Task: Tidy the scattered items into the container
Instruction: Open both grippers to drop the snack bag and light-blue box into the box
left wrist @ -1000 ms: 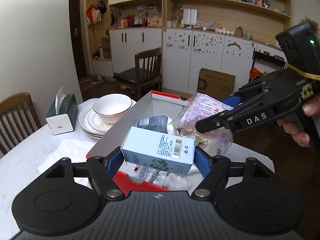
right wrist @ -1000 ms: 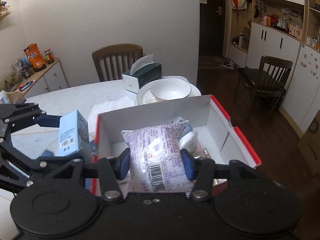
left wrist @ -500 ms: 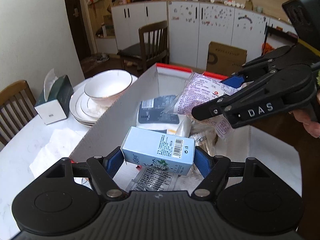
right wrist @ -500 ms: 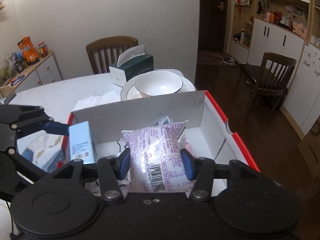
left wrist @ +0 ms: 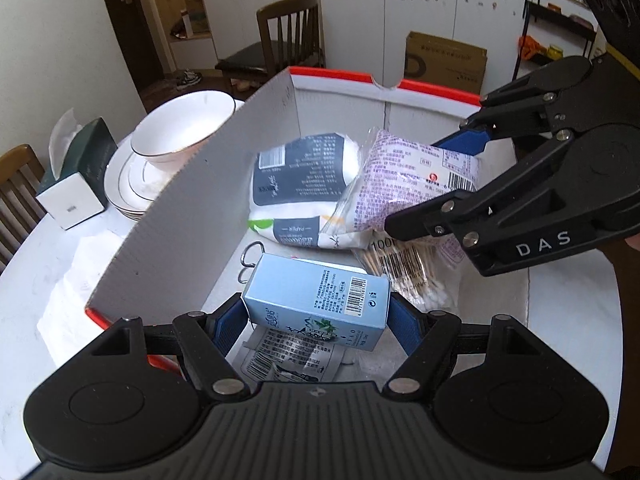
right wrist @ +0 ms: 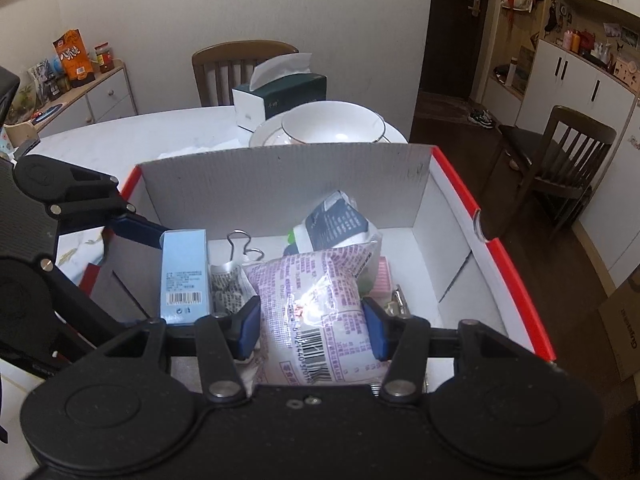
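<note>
Item: left gripper (left wrist: pixel 316 312) pinched pale-blue carton (left wrist: pixel 320 300); right gripper (right wrist: pixel 312 320) pinched purple packet (right wrist: pixel 320 304). Both hung inside red-rimmed box (left wrist: pixel 192 200). Advice: lower onto bare floor, release gently, avoid crushing cotton swabs (left wrist: pixel 408 276).

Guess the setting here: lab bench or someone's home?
Most likely a home dining room: a white table with wooden dining chairs, stacked plates and a bowl, and white cabinets along the wall.

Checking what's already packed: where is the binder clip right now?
The binder clip lies on the box floor near its far wall in the right wrist view, between the blue carton and the tissue pack.
</note>
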A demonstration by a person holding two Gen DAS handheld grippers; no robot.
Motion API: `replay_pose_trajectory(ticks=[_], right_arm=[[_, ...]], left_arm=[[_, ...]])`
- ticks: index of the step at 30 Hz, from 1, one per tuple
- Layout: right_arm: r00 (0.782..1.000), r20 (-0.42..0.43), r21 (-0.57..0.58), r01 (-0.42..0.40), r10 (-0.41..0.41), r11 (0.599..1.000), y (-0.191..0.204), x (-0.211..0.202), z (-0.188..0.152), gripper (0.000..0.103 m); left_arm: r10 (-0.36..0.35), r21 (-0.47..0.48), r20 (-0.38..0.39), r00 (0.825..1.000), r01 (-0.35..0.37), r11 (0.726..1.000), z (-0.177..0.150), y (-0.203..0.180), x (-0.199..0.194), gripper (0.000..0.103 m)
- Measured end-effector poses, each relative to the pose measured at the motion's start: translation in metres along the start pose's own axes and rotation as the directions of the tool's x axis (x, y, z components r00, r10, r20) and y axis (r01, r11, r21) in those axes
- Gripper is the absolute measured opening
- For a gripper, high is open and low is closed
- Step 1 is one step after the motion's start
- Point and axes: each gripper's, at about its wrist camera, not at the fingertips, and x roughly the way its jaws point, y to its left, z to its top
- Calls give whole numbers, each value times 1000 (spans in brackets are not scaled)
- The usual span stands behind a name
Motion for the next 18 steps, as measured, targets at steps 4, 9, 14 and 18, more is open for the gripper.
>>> replay_pose_trajectory(ticks=[4, 9, 14, 18], right_arm=[[1000, -5, 5, -5, 5, 1000, -3, 5, -2, 51], [1000, -12, 1, -11, 11, 1000, -4, 10, -7, 51], [1000, -20, 1, -16, 16, 1000, -6, 13, -12, 52], [999, -23, 10, -23, 23, 1000, -7, 13, -12, 53]], left_arm=[[0, -5, -20, 1000, 0, 1000, 3, 0, 7, 75], [-6, 11, -51, 999, 7, 1000, 2, -3, 15, 75], [-12, 14, -64, 998, 13, 1000, 3, -5, 18, 75], [-16, 7, -61, 998, 16, 1000, 4, -4, 17, 75]])
